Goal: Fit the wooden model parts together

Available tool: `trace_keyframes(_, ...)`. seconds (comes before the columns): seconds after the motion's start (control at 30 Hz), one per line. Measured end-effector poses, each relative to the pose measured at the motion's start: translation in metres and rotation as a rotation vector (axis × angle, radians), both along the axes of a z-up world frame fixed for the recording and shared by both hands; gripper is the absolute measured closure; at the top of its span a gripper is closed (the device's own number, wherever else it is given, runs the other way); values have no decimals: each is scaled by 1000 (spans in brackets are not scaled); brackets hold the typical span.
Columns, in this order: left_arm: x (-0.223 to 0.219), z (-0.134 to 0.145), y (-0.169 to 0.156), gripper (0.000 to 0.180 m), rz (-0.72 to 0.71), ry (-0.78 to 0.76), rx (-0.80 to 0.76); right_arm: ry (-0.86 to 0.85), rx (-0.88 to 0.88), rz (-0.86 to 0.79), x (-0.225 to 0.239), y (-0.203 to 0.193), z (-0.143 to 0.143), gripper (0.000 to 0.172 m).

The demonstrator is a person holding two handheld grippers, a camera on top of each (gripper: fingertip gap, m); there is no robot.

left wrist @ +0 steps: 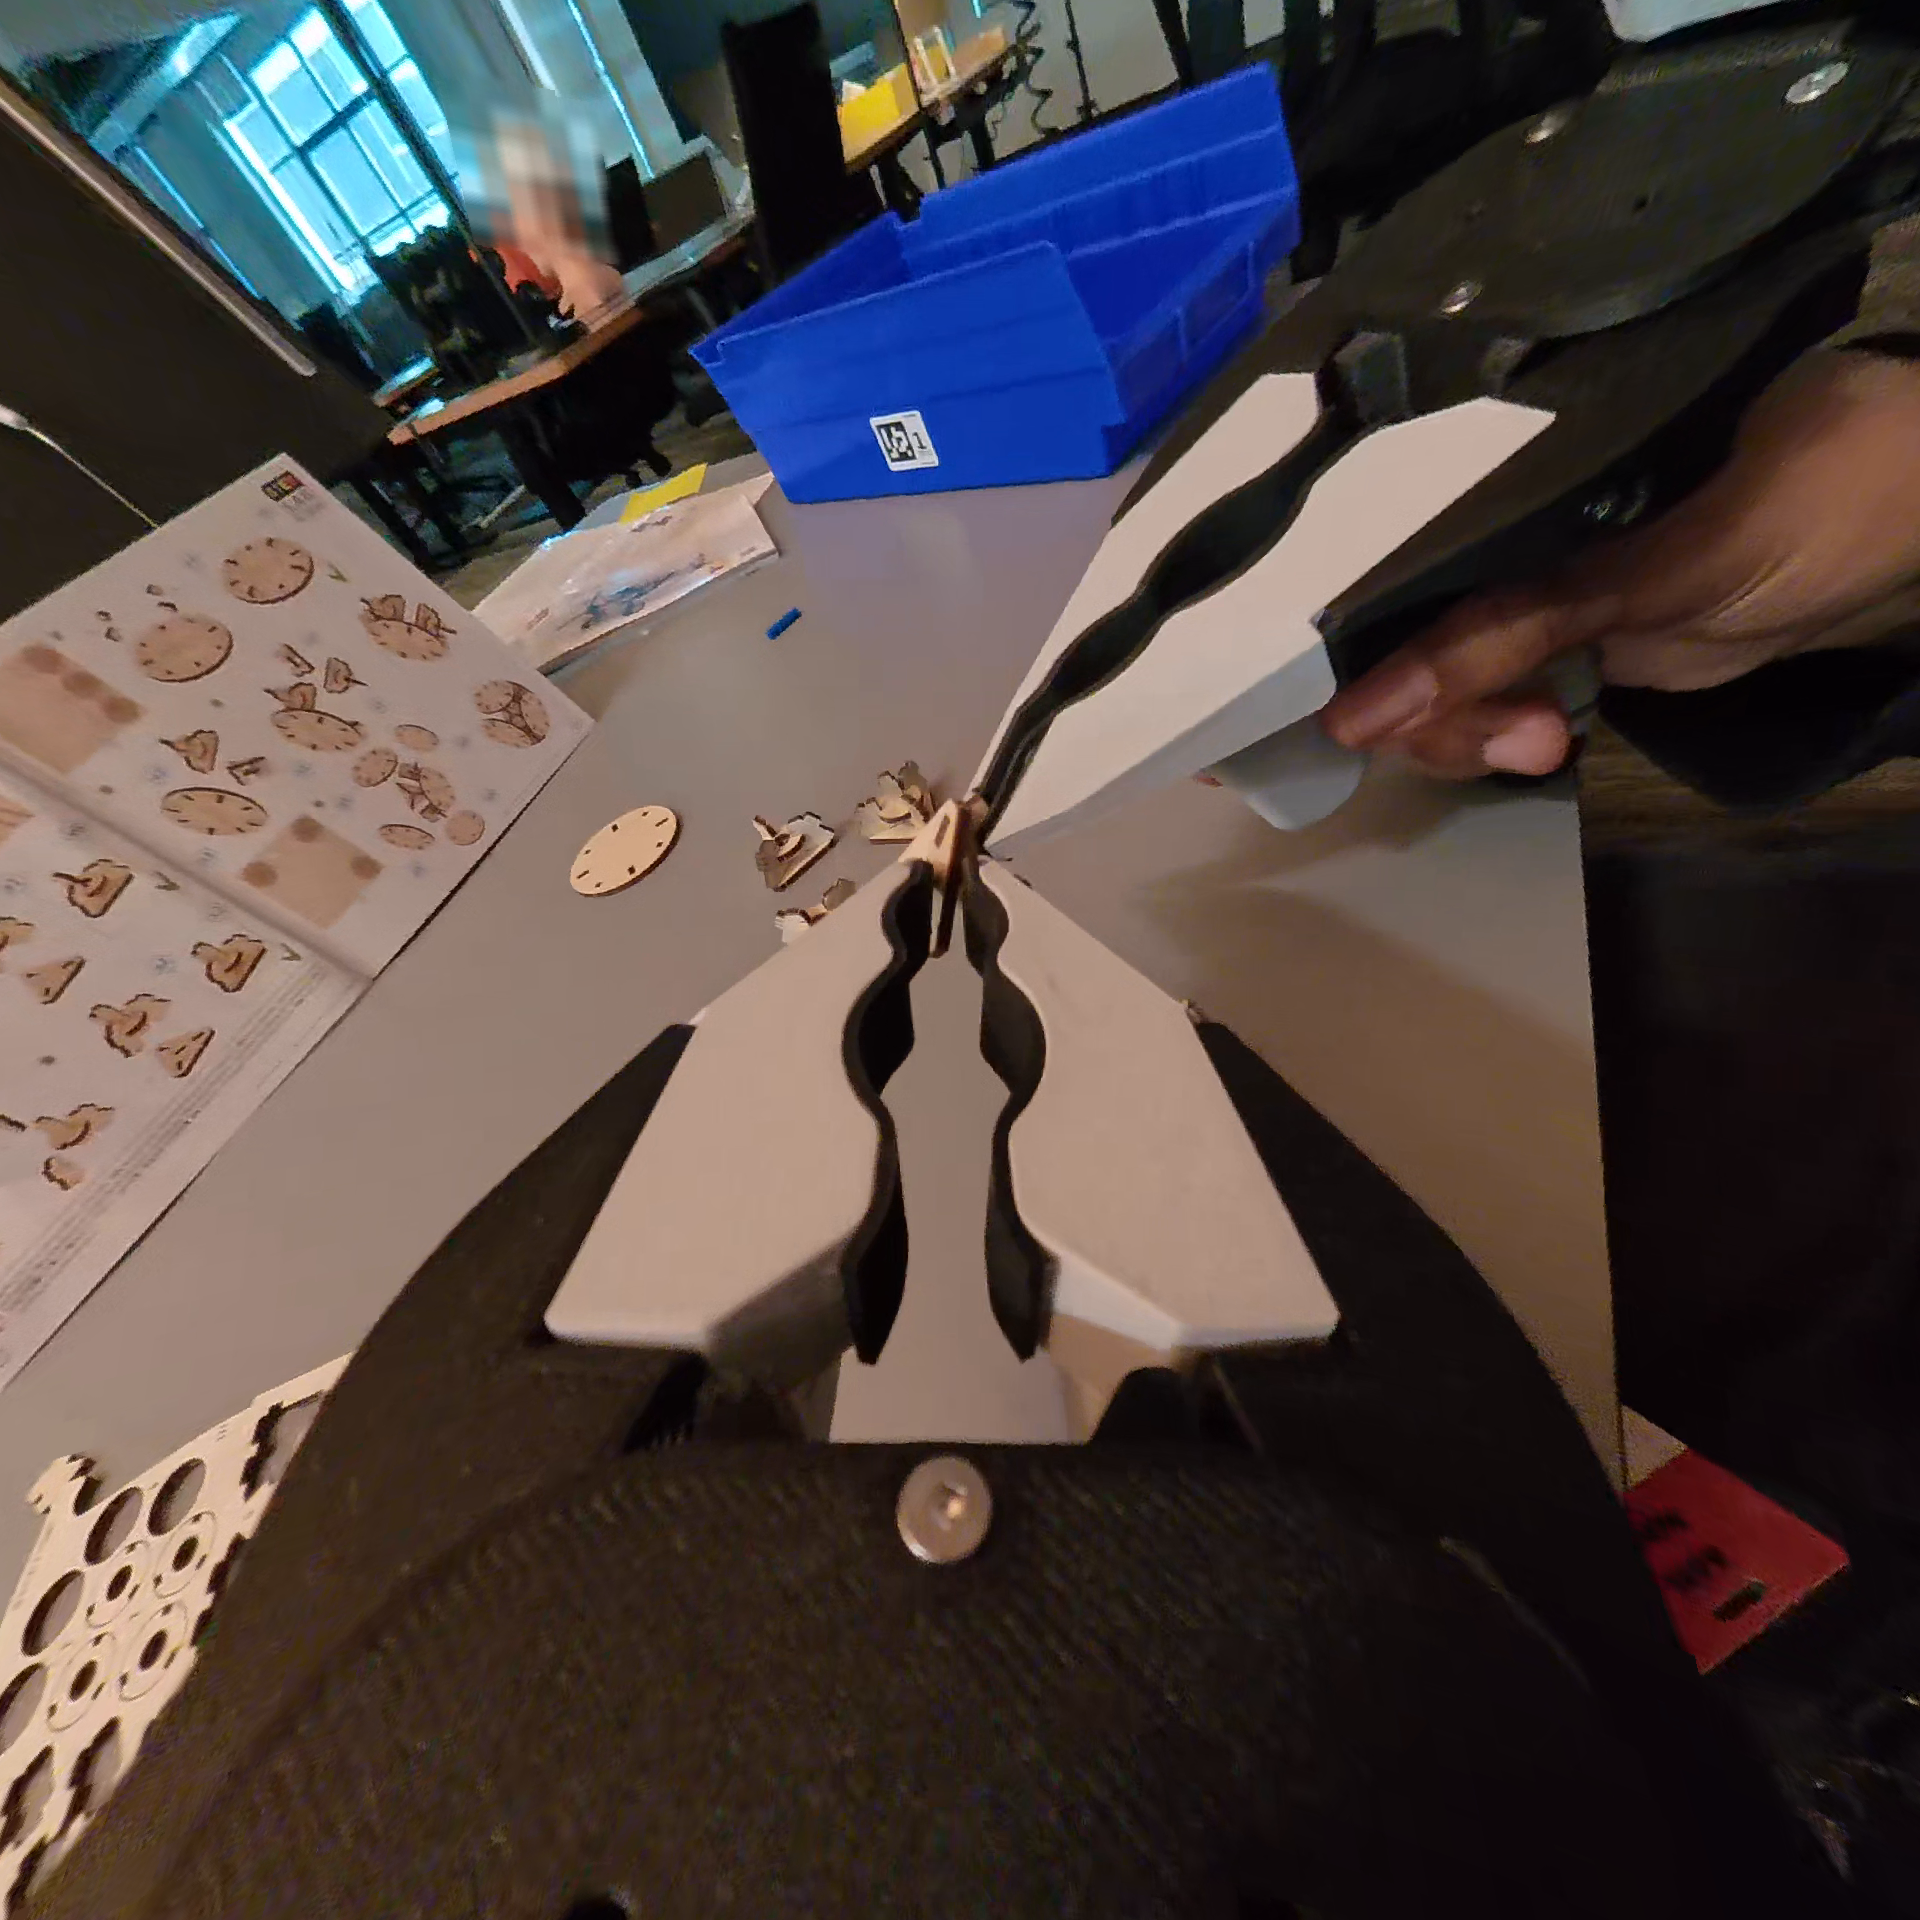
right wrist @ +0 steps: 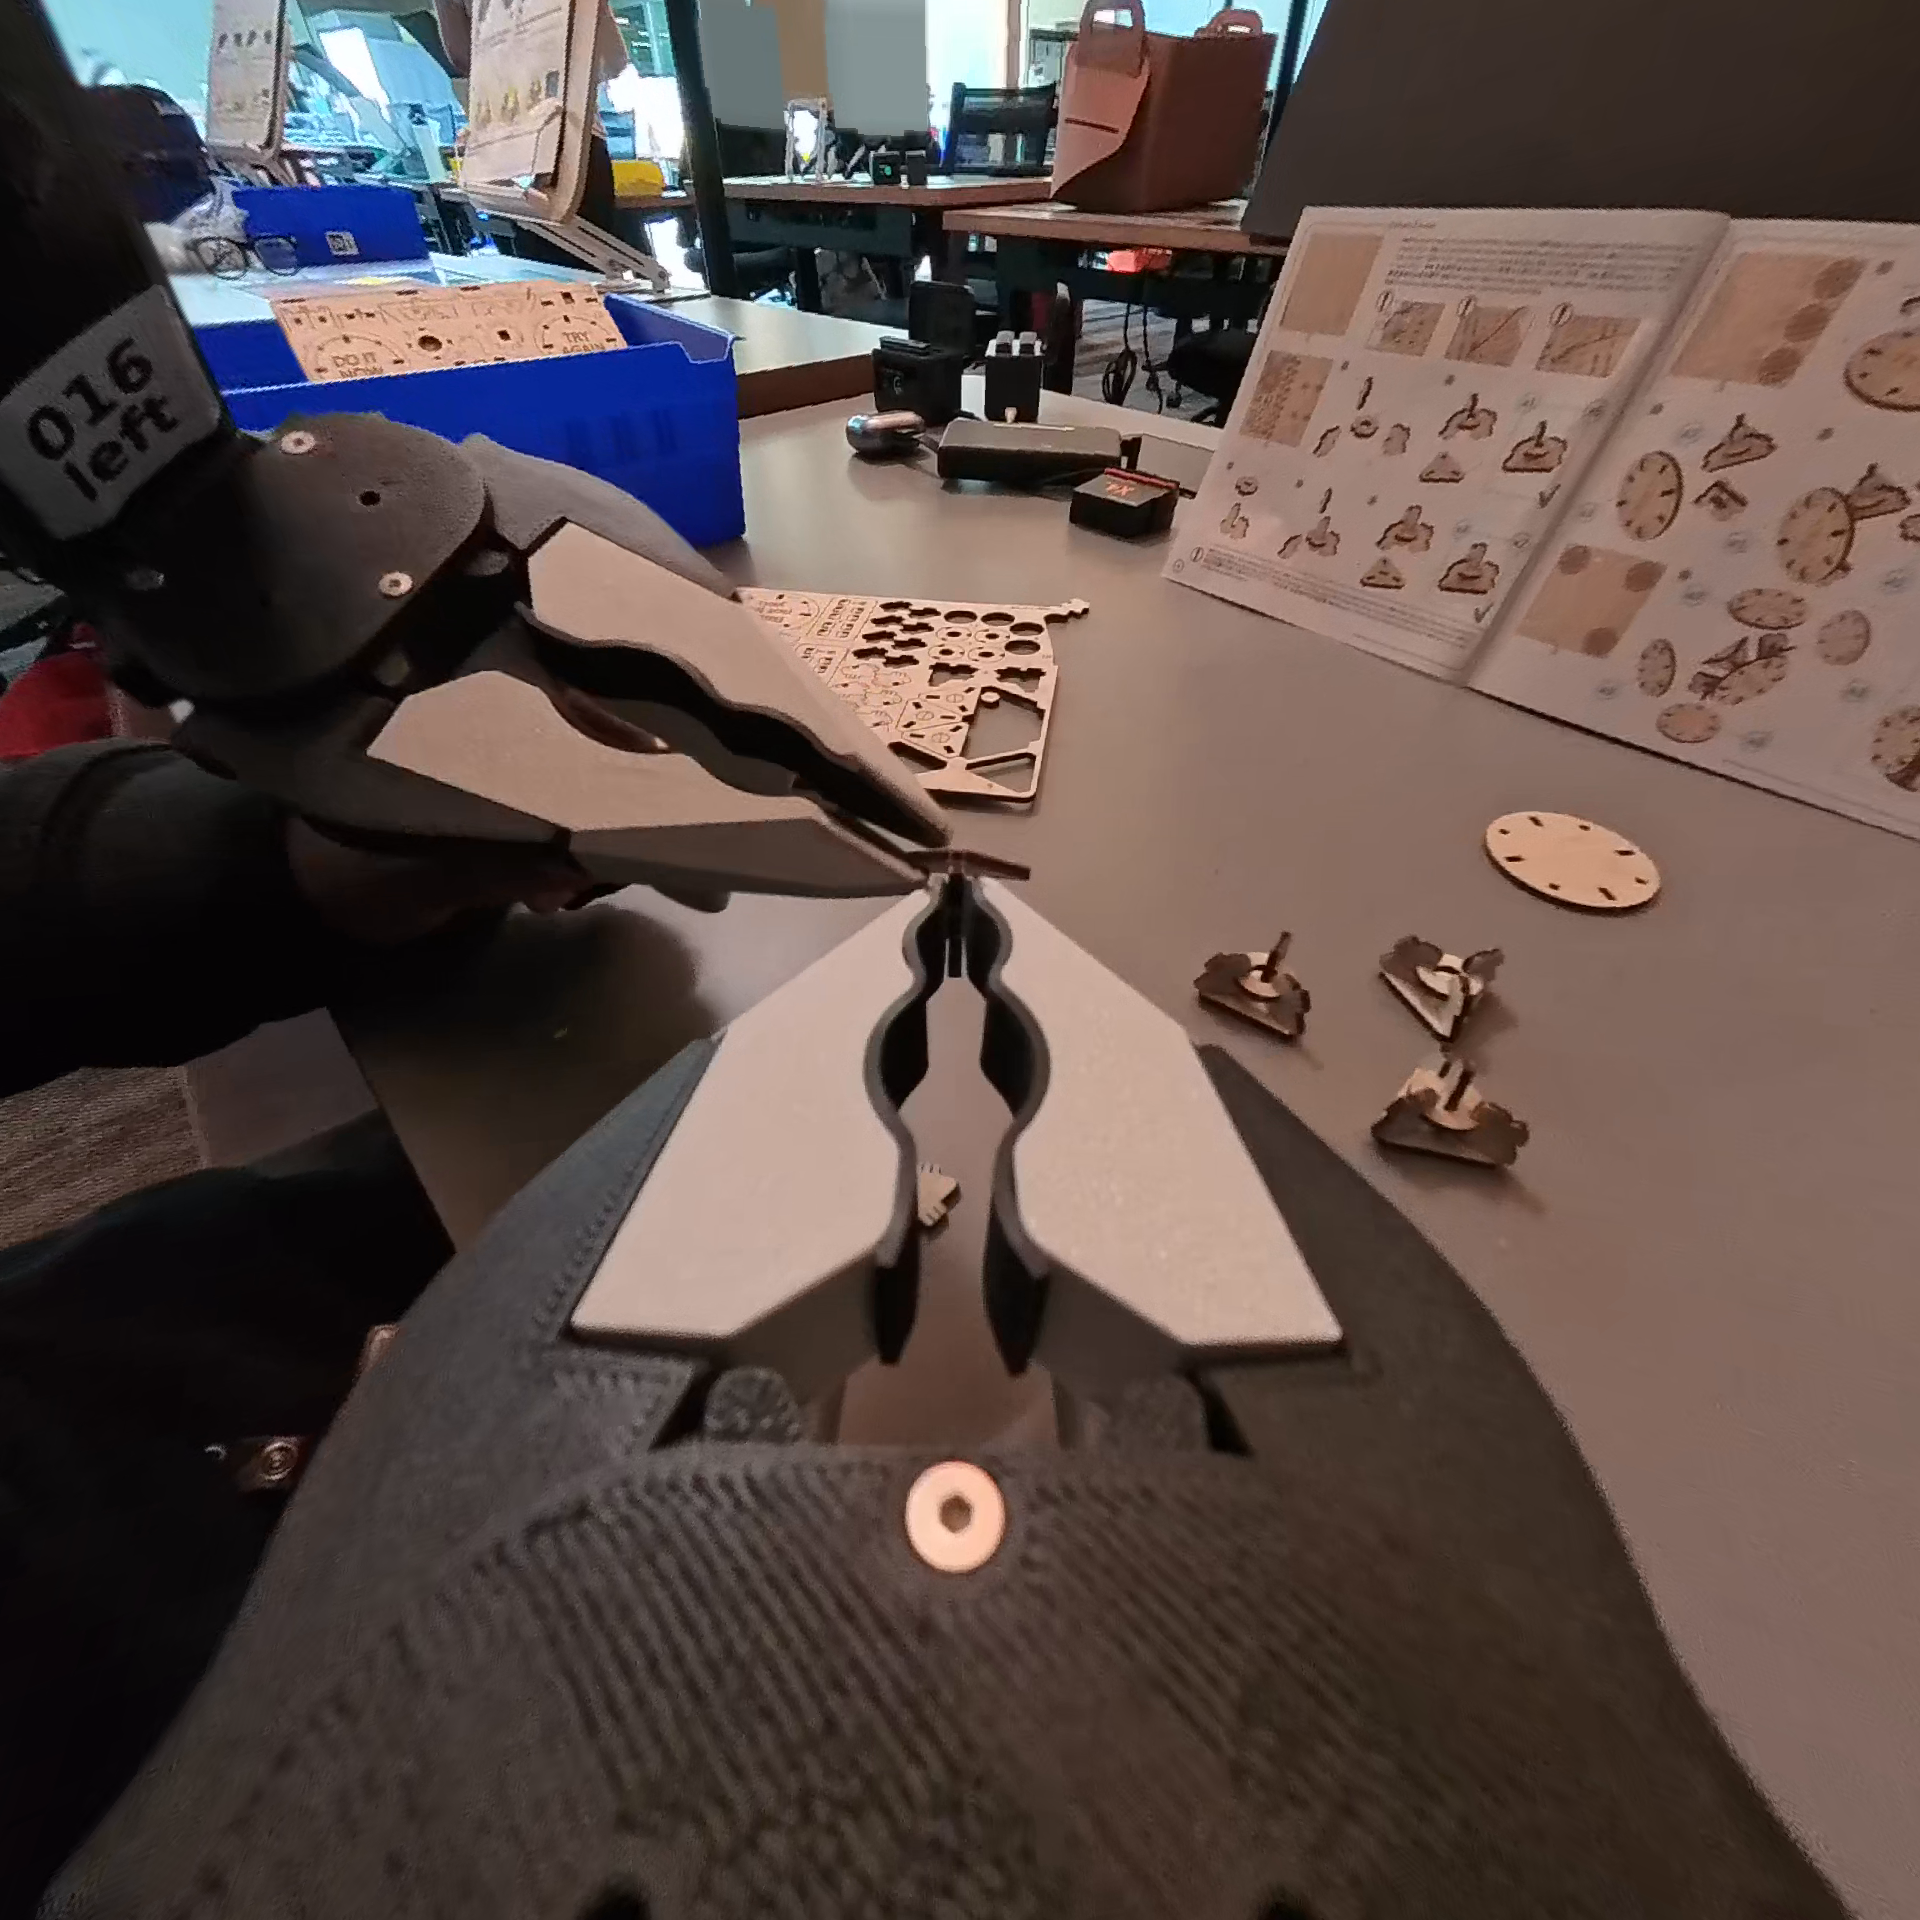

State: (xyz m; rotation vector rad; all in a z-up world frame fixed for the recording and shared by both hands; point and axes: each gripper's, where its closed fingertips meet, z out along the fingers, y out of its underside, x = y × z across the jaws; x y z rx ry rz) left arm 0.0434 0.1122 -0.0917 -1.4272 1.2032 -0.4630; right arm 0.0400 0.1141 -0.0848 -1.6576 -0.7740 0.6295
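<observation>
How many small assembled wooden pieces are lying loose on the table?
3, clustered right of the right gripper: one nearest it, one farther right, one closer to the camera. Others may be hidden behind the grippers.

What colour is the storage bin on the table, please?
Blue storage bin; clearest in the left wrist view.

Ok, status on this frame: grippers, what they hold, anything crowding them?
Left gripper pinches flat wooden piece. Right gripper pinches thin wooden peg, tips meeting above table. Three small wooden assemblies nearby, not touching.
</observation>
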Motion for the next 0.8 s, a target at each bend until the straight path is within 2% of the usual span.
trace_keyframes(0.23,4,-9,1,179,21,68,54,-81,3,12,-3,-1,-9,170)
trace_keyframes(0.43,3,-6,1,180,52,64,35,-128,59,9,-5,-2,-10,168)
trace_keyframes(0.67,0,-2,-1,180,47,-22,-118,-240,304,-59,-6,-3,-1,170)
trace_keyframes(0.8,-1,-3,2,180,87,-25,-145,-264,296,-80,-6,0,-4,171)
